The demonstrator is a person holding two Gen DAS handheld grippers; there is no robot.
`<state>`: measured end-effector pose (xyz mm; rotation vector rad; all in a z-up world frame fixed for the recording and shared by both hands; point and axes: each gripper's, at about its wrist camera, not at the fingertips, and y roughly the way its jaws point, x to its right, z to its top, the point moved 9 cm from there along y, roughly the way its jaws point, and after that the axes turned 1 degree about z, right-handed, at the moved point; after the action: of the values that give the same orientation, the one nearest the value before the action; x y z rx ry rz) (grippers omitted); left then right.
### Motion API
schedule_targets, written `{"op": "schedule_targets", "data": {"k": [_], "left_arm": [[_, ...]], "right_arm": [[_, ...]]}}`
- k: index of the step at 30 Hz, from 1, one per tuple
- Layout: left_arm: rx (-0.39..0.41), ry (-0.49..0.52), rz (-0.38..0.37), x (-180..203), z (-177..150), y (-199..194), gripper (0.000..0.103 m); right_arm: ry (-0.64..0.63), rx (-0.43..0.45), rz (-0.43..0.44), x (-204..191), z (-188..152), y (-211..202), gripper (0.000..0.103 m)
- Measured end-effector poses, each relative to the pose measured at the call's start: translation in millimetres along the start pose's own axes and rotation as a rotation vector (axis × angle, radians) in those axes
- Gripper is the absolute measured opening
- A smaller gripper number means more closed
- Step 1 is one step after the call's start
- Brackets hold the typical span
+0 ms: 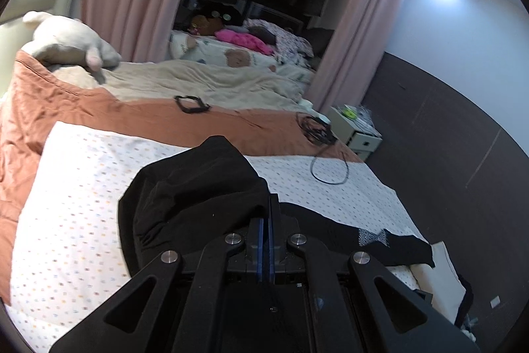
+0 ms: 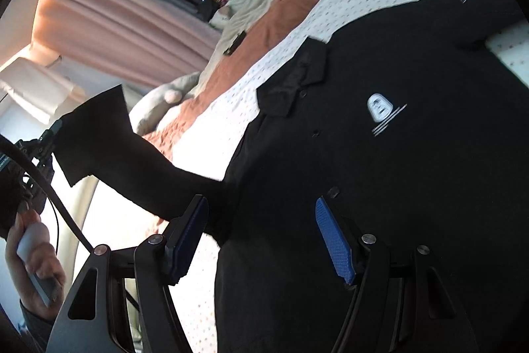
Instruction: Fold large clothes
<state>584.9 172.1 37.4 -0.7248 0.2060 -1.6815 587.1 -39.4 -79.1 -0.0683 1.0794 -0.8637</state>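
Black polo shirt (image 2: 380, 154) spread on bed (image 1: 82, 187). Left hand-held gripper (image 1: 267, 204) clamped on lifted sleeve (image 2: 99, 134); right hand-held gripper (image 2: 261, 237) wide, empty. Sleeve fold underway; next, lay sleeve across body.

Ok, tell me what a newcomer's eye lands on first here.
The black polo shirt spread across the dotted white sheet dominates. The left gripper is shut on a lifted fold of it, while the right gripper hangs open above the shirt's front.

No legible text, only a white emblem (image 2: 380, 109) on black polo shirt (image 2: 380, 187)
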Motion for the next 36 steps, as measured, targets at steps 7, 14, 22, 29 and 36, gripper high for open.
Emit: {"op": "schedule_targets", "data": {"k": [7,14,22,29,36], "left_arm": [[-0.134,0.010,-0.098,43.1,-50.7,68.4,0.004],[-0.354,-0.034,-0.164,57.6,-134.4,132.1,0.027],[-0.326,-0.056,-0.114,35.0,-139.6,109.3,0.103],[-0.260,-0.058,-0.019,-14.8,-127.0,55.7,0.103],[-0.233,-0.078,0.109,-77.4,-133.0,22.0,0.101]], "right_arm": [[0.089,0.062,-0.014,24.5,18.9,-12.9,0.066],[0.198,0.128,-0.054,51.3,28.6,-25.4,0.066],[0.220,0.188,-0.080,58.0,30.0,-43.3,0.066],[0.113,0.139,-0.092,27.6,24.2,-26.1,0.066],[-0.072,0.022,-0.143,-3.5,9.4,21.8,0.066]]}}
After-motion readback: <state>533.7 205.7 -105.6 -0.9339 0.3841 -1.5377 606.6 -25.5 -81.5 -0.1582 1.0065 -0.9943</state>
